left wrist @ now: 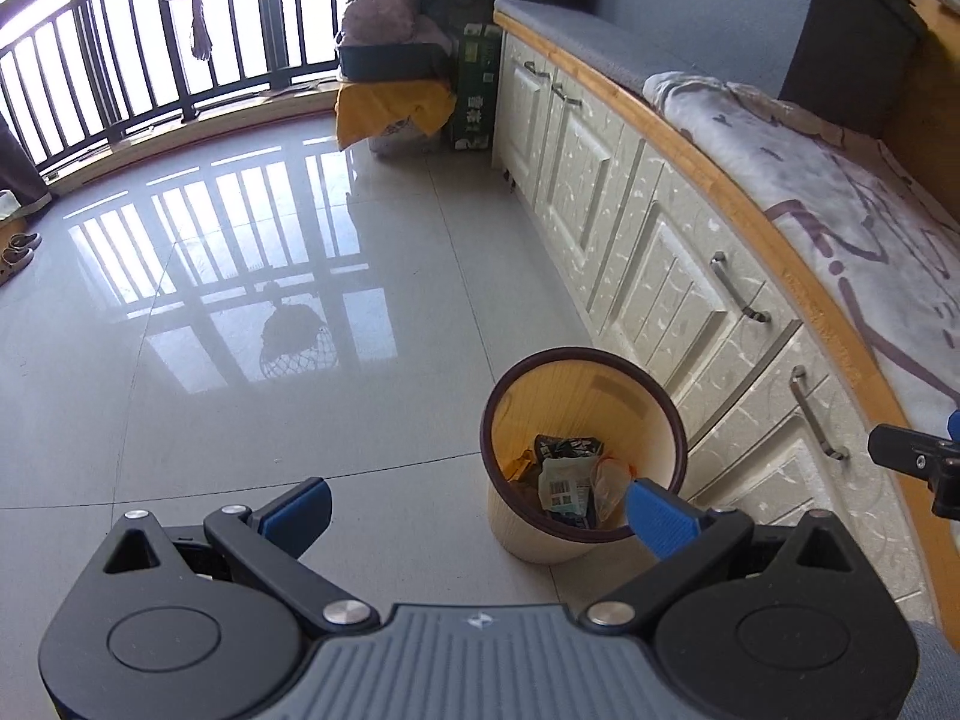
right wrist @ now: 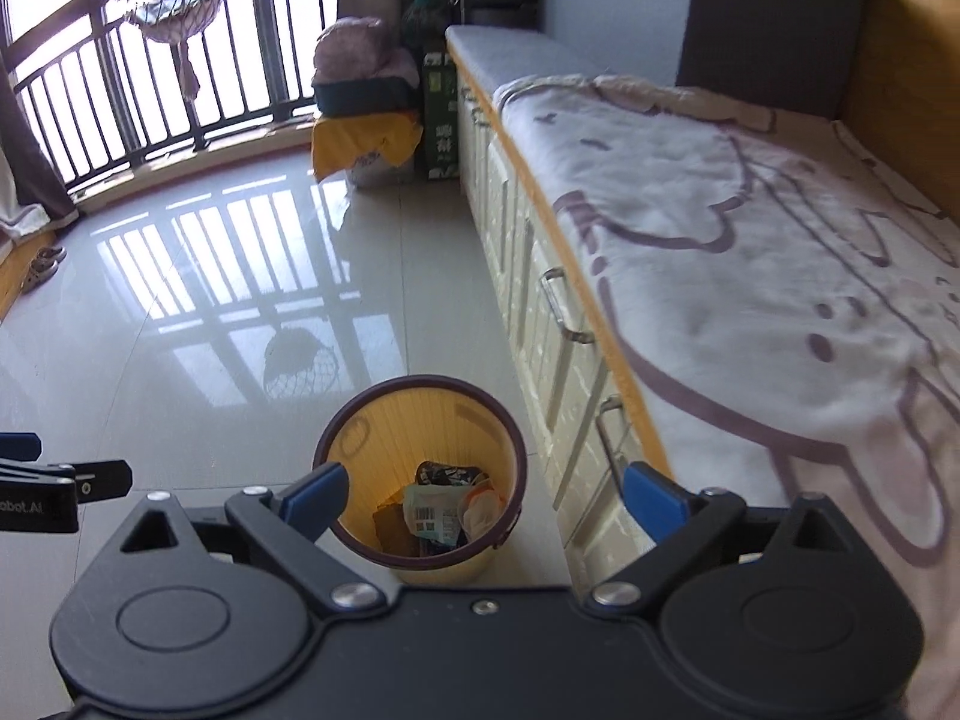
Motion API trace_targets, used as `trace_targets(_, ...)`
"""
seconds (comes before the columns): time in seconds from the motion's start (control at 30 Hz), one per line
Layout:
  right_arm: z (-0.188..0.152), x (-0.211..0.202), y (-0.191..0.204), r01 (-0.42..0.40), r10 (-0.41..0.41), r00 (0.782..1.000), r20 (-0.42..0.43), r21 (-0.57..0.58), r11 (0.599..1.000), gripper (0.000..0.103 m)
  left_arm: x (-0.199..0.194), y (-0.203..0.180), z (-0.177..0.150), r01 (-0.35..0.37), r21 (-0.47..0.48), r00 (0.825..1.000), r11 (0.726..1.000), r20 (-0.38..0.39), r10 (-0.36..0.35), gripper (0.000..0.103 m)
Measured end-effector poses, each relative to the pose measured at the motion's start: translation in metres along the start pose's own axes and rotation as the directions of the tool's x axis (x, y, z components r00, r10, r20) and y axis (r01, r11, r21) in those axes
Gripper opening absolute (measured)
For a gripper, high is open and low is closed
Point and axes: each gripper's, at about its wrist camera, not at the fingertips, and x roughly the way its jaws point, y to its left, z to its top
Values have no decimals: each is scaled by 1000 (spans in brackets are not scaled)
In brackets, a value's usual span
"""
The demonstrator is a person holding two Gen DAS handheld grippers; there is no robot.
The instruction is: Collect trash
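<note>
Both grippers — left (left wrist: 477,513), right (right wrist: 486,495) — gape wide, empty, above the trash-filled bin (right wrist: 384,420).

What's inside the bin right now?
The bin holds wrappers: a pale packet with a barcode, a dark wrapper behind it, and a clear orange-tinted one beside it. Whatever lies beneath them is covered; the near wall hides the bottom.
</note>
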Motion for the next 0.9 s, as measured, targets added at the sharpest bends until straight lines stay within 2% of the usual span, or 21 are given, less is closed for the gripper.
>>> trace_targets(0.47,-30,-50,-25,34,-38,996,80,55,998,103,-42,-21,-27,-27,36,995,999,97,23,103)
trace_targets(0.9,-58,-68,-43,62,-70,993,99,81,995,103,-51,-37,-50,-32,43,993,999,119,27,103)
